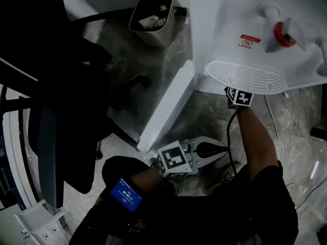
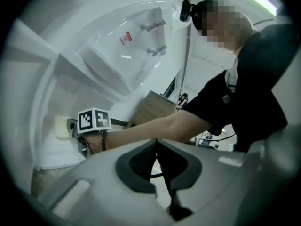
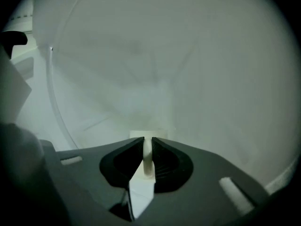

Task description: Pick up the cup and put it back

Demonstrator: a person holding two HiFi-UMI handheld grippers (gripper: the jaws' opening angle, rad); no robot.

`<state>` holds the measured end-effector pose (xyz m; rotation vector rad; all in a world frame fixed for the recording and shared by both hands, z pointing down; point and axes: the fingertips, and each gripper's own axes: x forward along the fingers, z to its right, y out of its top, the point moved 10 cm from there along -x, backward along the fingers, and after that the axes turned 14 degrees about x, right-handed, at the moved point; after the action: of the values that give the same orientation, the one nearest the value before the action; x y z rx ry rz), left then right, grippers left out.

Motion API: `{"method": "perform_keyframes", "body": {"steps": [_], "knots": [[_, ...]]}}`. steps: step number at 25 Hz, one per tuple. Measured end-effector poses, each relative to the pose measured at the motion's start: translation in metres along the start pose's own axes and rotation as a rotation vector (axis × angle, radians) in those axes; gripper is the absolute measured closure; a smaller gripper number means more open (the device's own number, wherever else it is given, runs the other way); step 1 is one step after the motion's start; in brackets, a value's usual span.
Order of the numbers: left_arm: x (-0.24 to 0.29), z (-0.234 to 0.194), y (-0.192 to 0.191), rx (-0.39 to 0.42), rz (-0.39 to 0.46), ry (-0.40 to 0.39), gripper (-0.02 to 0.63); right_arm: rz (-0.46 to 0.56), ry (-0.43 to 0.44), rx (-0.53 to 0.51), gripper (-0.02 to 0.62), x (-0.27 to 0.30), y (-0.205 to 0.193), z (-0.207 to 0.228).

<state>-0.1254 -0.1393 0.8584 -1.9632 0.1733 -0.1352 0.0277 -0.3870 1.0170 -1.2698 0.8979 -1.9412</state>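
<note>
The pale cream, rounded cup (image 2: 60,126) shows only as a small blunt shape in the left gripper view, directly ahead of the right gripper (image 3: 147,141) and close against a white curved wall (image 2: 51,98). Its far side and base are cut off there, so whether it stands on anything cannot be told. In the right gripper view only a thin pale upright strip of the cup appears. It is pinched between the two dark pads (image 3: 161,155), which are closed on it, with a slightly wider pale edge just beyond their tips. Whether that strip is a handle or the cup's wall is hard to make out. Everything past the right gripper is a soft grey-white blur of curved surface. In the head view the cup itself is hidden. The right gripper's marker cube (image 1: 239,96) sits at the edge of a white perforated fan-shaped panel (image 1: 245,76), and the jaws ahead of it go out of sight beneath that panel. The left gripper (image 2: 156,143) is well apart from the cup and nearer the person. Its jaws are drawn together at the tips with nothing between them, and the person's bare forearm (image 2: 155,126) crosses just beyond them.
</note>
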Motion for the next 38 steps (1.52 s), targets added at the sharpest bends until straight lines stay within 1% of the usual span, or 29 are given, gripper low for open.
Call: {"method": "perform_keyframes", "body": {"steps": [1, 3, 5, 7, 9, 11, 13, 14, 15, 17, 19, 21, 22, 23, 24, 25, 26, 28, 29, 30, 31, 33, 34, 36, 38], "knots": [[0.000, 0.000, -0.002, -0.016, 0.000, -0.010, 0.603, -0.036, 0.016, 0.010, 0.540, -0.001, -0.006, -0.002], [0.002, -0.001, -0.007, -0.027, -0.015, -0.024, 0.604, -0.075, 0.014, -0.007, 0.538, -0.006, -0.025, 0.002], [0.006, -0.004, -0.008, -0.008, -0.032, -0.036, 0.603, -0.101, -0.010, -0.046, 0.536, -0.014, -0.039, 0.004], [0.008, -0.007, -0.008, 0.002, -0.036, -0.040, 0.603, -0.148, -0.031, -0.077, 0.533, -0.019, -0.051, 0.005], [0.009, -0.010, -0.008, -0.005, -0.035, -0.039, 0.603, -0.180, -0.031, -0.062, 0.525, -0.019, -0.059, 0.007], [0.010, -0.011, -0.007, -0.006, -0.038, -0.044, 0.603, -0.191, -0.018, -0.019, 0.509, -0.015, -0.059, 0.010], [0.011, -0.010, -0.009, 0.004, -0.050, -0.059, 0.603, -0.218, -0.004, 0.007, 0.480, -0.008, -0.057, 0.015], [0.012, -0.009, -0.010, 0.007, -0.058, -0.066, 0.603, -0.232, -0.001, 0.012, 0.454, -0.006, -0.057, 0.016], [0.012, -0.009, -0.011, 0.008, -0.063, -0.070, 0.603, -0.239, -0.002, 0.016, 0.420, -0.005, -0.056, 0.017], [0.012, -0.007, -0.011, 0.012, -0.063, -0.060, 0.603, -0.229, -0.009, 0.038, 0.410, -0.012, -0.053, 0.016], [0.011, -0.005, -0.008, 0.035, -0.058, -0.026, 0.603, -0.198, -0.004, 0.064, 0.401, -0.028, -0.049, 0.010], [0.011, 0.006, 0.001, 0.039, -0.051, 0.010, 0.603, -0.185, -0.004, 0.048, 0.385, -0.053, -0.043, 0.001], [0.012, 0.015, 0.008, 0.039, -0.054, 0.024, 0.603, -0.193, -0.004, 0.026, 0.399, -0.069, -0.039, -0.003], [0.013, 0.024, 0.016, 0.050, -0.069, 0.030, 0.603, -0.209, 0.002, 0.011, 0.460, -0.087, -0.033, -0.009], [0.011, 0.033, 0.025, 0.079, -0.096, 0.030, 0.603, -0.229, 0.016, 0.011, 0.581, -0.105, -0.028, -0.017], [0.007, 0.039, 0.034, 0.118, -0.124, 0.038, 0.603, -0.249, 0.034, 0.024, 0.588, -0.121, -0.021, -0.026], [-0.001, 0.043, 0.043, 0.155, -0.139, 0.066, 0.603, -0.270, 0.053, 0.043, 0.589, -0.136, -0.014, -0.037], [-0.019, 0.052, 0.061, 0.198, -0.123, 0.171, 0.603, -0.314, 0.089, 0.079, 0.589, -0.166, 0.005, -0.059], [-0.027, 0.060, 0.068, 0.203, -0.106, 0.225, 0.603, -0.337, 0.107, 0.093, 0.589, -0.183, 0.016, -0.069], [-0.035, 0.071, 0.070, 0.182, -0.093, 0.275, 0.603, -0.359, 0.127, 0.101, 0.588, -0.204, 0.027, -0.078], [-0.043, 0.083, 0.068, 0.129, -0.082, 0.322, 0.603, -0.381, 0.151, 0.103, 0.588, -0.224, 0.037, -0.087], [-0.061, 0.110, 0.063, -0.021, -0.069, 0.399, 0.603, -0.424, 0.214, 0.090, 0.588, -0.265, 0.059, -0.105], [-0.070, 0.126, 0.066, -0.082, -0.068, 0.426, 0.603, -0.443, 0.250, 0.079, 0.588, -0.285, 0.072, -0.114], [-0.085, 0.168, 0.087, -0.165, -0.077, 0.441, 0.603, -0.465, 0.302, 0.070, 0.588, -0.329, 0.104, -0.133], [-0.094, 0.221, 0.129, -0.243, -0.090, 0.404, 0.603, -0.473, 0.308, 0.080, 0.588, -0.384, 0.142, -0.153]]}}
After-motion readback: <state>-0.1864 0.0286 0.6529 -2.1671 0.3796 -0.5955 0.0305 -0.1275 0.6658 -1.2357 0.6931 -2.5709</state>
